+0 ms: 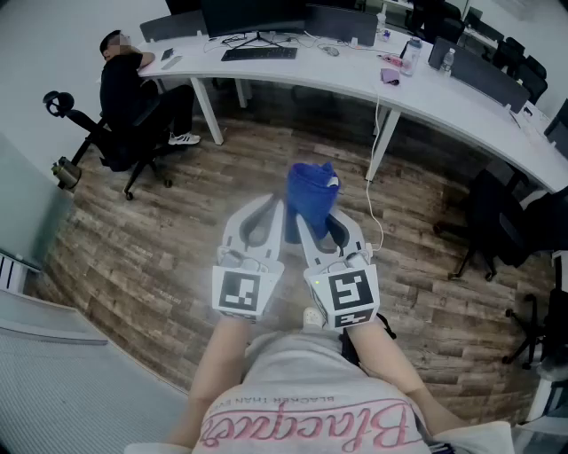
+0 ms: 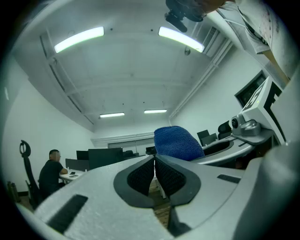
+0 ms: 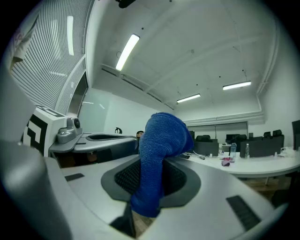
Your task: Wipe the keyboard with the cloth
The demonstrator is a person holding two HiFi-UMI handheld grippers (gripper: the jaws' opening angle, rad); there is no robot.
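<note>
Nearest to us was our own white shirt with pink script [image 1: 302,424]. Just beyond it our 2 forearms [image 1: 224,363] held the pale grey grippers side by side, almost touching, tilted up enough that both gripper views took in ceiling lights. We judged this a carrying pose, with the tools tucked close to the body while the work stood far off. The right gripper [image 3: 151,182] was clamped on the blue knitted cloth [image 1: 310,197], which rose above the jaws in a rounded bunch and hung a short tail below them. Pinching it mid-fold like that kept it from trailing. The left gripper [image 2: 154,174] had its ribbed pads pressed together with nothing between them, so we took it as idle.

Around us spread a brown wood-plank floor [image 1: 177,239]. Across it ran a long curved white desk [image 1: 417,97] on white legs, with dark monitors [image 1: 253,13] along it. A person in dark clothes [image 1: 124,75] sat in a black office chair at its left end, and more black chairs [image 1: 501,222] stood at the right. The flat black keyboard [image 1: 259,53] lay on the desk below the monitors, well apart from the cloth, so we judged that wiping had not begun. Smaller things near the desk's bend were a bottle [image 1: 413,53] and a pink item [image 1: 390,76], and a white cable [image 1: 376,133] dropped to the floor.
</note>
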